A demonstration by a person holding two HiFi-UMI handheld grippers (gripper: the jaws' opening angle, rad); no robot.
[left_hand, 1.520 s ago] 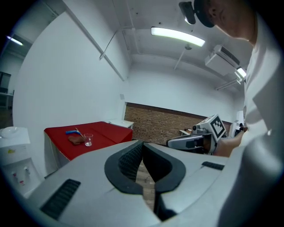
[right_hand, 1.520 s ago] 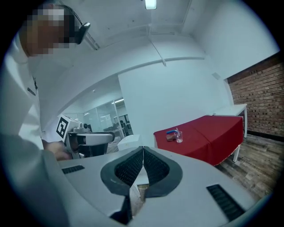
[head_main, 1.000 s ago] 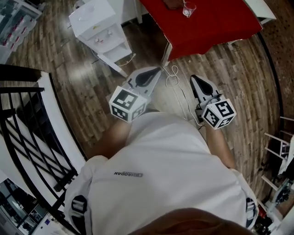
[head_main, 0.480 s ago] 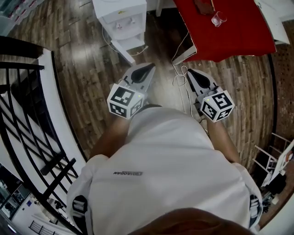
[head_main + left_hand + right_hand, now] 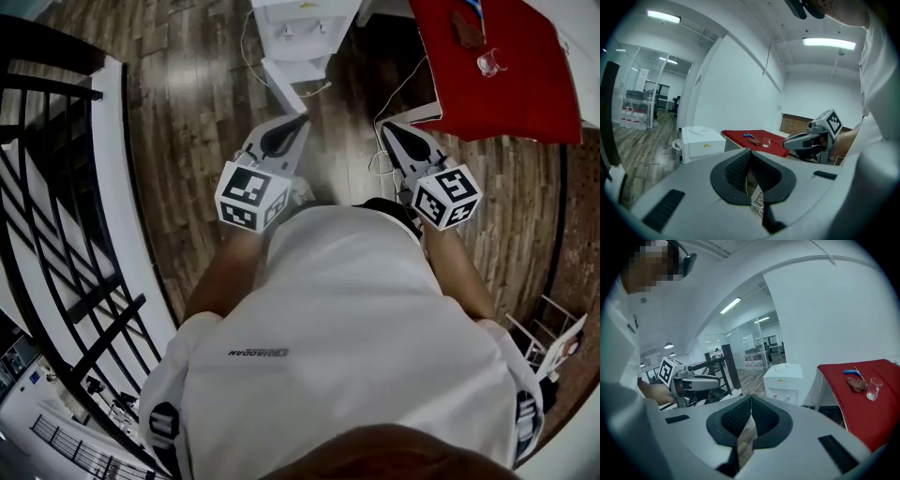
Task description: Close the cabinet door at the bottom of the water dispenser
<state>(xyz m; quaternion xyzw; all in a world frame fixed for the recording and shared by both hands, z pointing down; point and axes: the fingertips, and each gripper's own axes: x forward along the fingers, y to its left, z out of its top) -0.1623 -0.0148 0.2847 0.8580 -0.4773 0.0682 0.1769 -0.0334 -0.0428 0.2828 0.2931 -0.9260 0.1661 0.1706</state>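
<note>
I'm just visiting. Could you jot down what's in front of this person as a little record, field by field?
Left gripper: shut, empty
Right gripper: shut, empty
Water dispenser: white, ahead of both grippers
Cabinet door: swung open at the dispenser's base, not touched by either gripper
Red table: right of the dispenser, a glass on it
Railing: black, on the person's left

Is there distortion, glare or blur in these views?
Head view: fisheye bending curves the black metal railing, and light glares on the brown wooden floor. Left gripper view: dark rounded corners, a bright ceiling lamp. Right gripper view: the white water dispenser looks fairly sharp.
</note>
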